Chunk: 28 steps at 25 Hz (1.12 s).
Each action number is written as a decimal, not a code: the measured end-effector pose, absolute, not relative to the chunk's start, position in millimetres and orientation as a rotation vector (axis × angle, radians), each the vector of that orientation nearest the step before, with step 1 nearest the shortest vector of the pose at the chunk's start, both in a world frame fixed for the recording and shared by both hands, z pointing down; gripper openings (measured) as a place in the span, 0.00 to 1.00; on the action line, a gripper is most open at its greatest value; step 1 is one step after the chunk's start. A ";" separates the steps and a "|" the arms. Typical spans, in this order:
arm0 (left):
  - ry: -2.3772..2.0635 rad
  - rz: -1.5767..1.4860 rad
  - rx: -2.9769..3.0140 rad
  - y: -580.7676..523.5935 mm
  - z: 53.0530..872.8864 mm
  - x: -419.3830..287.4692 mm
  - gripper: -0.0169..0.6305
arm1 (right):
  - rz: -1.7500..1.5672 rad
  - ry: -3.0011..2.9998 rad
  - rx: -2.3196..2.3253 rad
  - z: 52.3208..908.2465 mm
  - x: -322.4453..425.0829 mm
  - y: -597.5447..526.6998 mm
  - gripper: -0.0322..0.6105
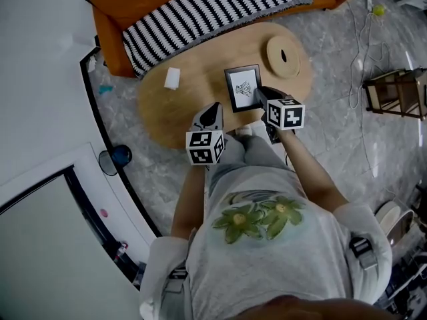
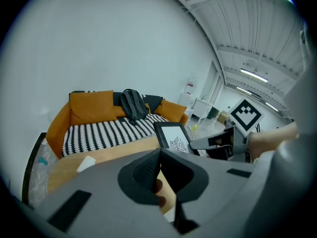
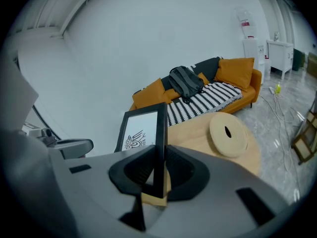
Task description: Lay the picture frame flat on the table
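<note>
The black picture frame (image 1: 243, 87) with a white drawing stands on the oval wooden table (image 1: 170, 109), leaning back. My right gripper (image 1: 261, 97) is shut on its right edge. In the right gripper view the frame (image 3: 142, 131) rises edge-on between the pads of the right gripper (image 3: 158, 176). My left gripper (image 1: 212, 111) hovers over the table's near edge, left of the frame, shut and holding nothing. In the left gripper view, the jaws of the left gripper (image 2: 159, 168) meet, and the frame (image 2: 173, 137) shows beyond them.
A round wooden disc with a hole (image 1: 283, 57) lies on the table to the right of the frame. A small white object (image 1: 172, 78) lies at the table's left. Behind is an orange sofa (image 1: 117, 19) with a striped cover. A wooden stool (image 1: 396, 92) stands on the floor at right.
</note>
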<state>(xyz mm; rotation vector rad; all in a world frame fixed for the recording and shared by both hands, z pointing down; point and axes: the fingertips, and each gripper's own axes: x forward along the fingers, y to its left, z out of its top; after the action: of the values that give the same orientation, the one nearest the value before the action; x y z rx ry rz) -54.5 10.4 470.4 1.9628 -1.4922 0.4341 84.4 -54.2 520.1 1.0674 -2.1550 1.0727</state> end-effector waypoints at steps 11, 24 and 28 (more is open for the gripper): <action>-1.459 0.451 1.943 -11.4 485.9 -56.9 0.05 | 1.093 -2.106 1.049 543.3 78.2 -69.5 0.16; -1.415 0.457 1.927 -25.7 508.4 -49.5 0.05 | 1.128 -2.053 1.038 575.8 73.5 -76.8 0.16; -1.412 0.459 1.910 -24.0 518.6 -50.3 0.05 | 1.138 -2.043 1.032 587.3 74.2 -76.8 0.16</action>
<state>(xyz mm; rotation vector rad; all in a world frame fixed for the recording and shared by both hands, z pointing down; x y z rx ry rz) -50.3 -24.0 518.6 1.9104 -1.4121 0.4590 74.2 -76.8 587.3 1.0321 -2.0427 1.1377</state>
